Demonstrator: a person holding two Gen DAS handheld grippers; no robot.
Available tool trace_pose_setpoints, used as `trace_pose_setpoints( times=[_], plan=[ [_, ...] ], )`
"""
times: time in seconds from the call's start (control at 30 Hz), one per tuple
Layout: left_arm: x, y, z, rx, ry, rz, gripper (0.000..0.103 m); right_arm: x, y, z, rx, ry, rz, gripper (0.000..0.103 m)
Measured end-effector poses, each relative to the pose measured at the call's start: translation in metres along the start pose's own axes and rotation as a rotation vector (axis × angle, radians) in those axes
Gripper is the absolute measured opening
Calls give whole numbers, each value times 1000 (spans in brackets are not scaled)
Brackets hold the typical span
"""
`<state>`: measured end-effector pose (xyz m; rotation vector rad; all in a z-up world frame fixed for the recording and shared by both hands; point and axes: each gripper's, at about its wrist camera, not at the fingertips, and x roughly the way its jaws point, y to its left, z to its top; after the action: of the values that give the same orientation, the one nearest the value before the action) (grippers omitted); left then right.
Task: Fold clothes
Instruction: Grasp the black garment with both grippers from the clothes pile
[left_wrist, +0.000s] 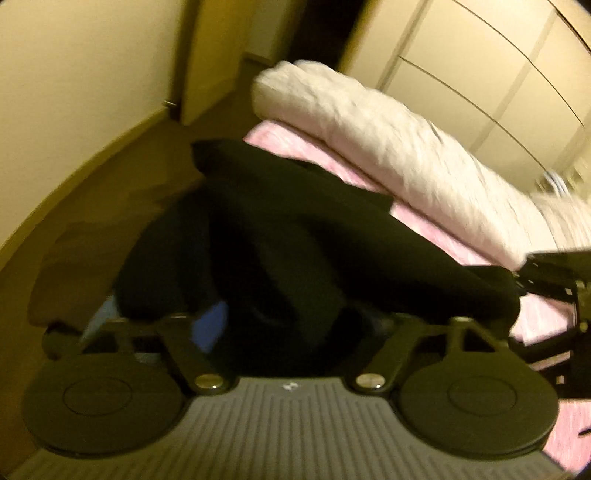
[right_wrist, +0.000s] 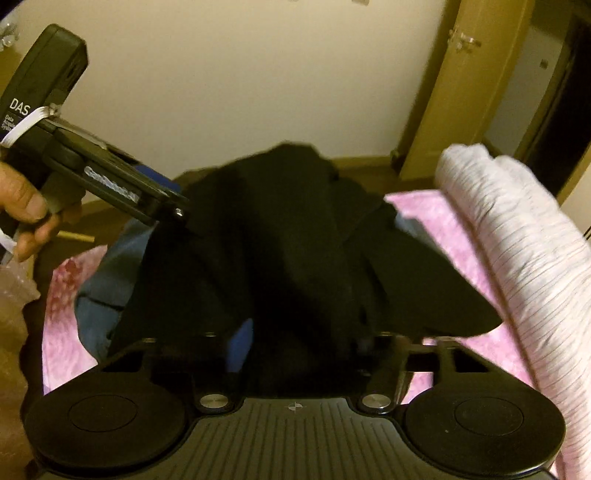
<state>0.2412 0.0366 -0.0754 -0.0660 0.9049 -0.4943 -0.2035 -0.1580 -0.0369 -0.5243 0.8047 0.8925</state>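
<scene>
Cream walls and a brown floor frame a bed under a pink bedspread (right_wrist: 436, 221), with a rolled pale quilt (right_wrist: 517, 240) pushed to one side, likely to free folding space. Over the spread hangs the black garment (right_wrist: 295, 240), lifted and stretched between both tools so it can drape flat; a blue garment (right_wrist: 107, 280) lies beneath. Left gripper (right_wrist: 173, 206) bites one edge of the black cloth, held by a hand (right_wrist: 26, 206). Right gripper (right_wrist: 299, 339) looks buried in the same cloth, apparently clamped on it, though its tips are hidden.
</scene>
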Motion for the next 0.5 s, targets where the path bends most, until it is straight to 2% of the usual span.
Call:
trace_pose_setpoints(
  times=[0.03,0.07,0.1,0.17,0.37,0.5],
  plan=[
    [6,2,2,8,5,-18,38,8,0,3,-12,15,7,29],
    [13,5,4,16,10,-36,25,10,0,3,-14,14,12,19],
    [16,5,6,23,7,-50,12,9,1,4,-19,8,16,13],
    [9,-3,8,36,-30,-58,6,2,1,7,-20,-22,15,5],
    [-32,-52,19,122,-191,-116,2,-57,-23,2,123,-192,-21,3],
    [-54,-121,18,218,-235,-197,2,-115,-47,-57,218,-209,-102,3]
  ],
)
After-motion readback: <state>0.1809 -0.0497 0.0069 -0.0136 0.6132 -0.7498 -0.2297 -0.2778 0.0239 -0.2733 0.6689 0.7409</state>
